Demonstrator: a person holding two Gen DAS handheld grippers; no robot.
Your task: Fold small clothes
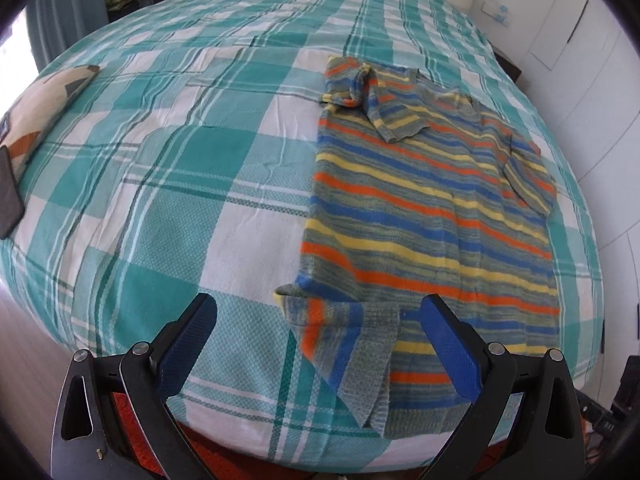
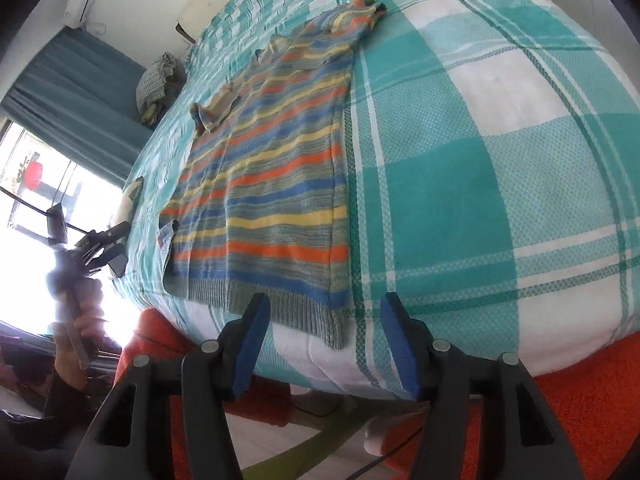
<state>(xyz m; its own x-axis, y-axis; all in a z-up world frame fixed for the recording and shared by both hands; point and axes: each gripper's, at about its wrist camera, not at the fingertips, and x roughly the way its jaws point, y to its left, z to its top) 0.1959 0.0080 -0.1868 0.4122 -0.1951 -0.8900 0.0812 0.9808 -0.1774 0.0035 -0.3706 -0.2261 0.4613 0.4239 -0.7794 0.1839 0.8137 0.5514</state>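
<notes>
Striped sweater [image 1: 432, 208], knitted in grey, blue, orange and yellow bands, lies flat on a bed covered with a teal and white checked bedspread [image 1: 192, 184], its ribbed hem at the near edge of the mattress. One sleeve is folded in across the chest near the collar, and a lower corner of the garment is turned over on itself at the hem. The left gripper [image 1: 320, 320] hangs above that turned corner with its blue-padded jaws spread wide; the cloth lies below and between them, and the pads do not press on it. The right gripper [image 2: 324, 320] sits at the opposite hem corner, jaws partly apart with the ribbed edge showing between them, again with no pinch on the fabric. In the right wrist view the person's left hand [image 2: 76, 308] shows holding its tool against a bright window. A patterned cushion [image 1: 44, 100] and a dark flat object [image 1: 8, 196] rest at the far left side of the bed, well apart from the sweater. A heap of other clothes [image 2: 154, 80] sits beyond the bed near a teal curtain [image 2: 68, 84]. An orange rug [image 2: 580, 412] lies on the floor under the bed's edge.
</notes>
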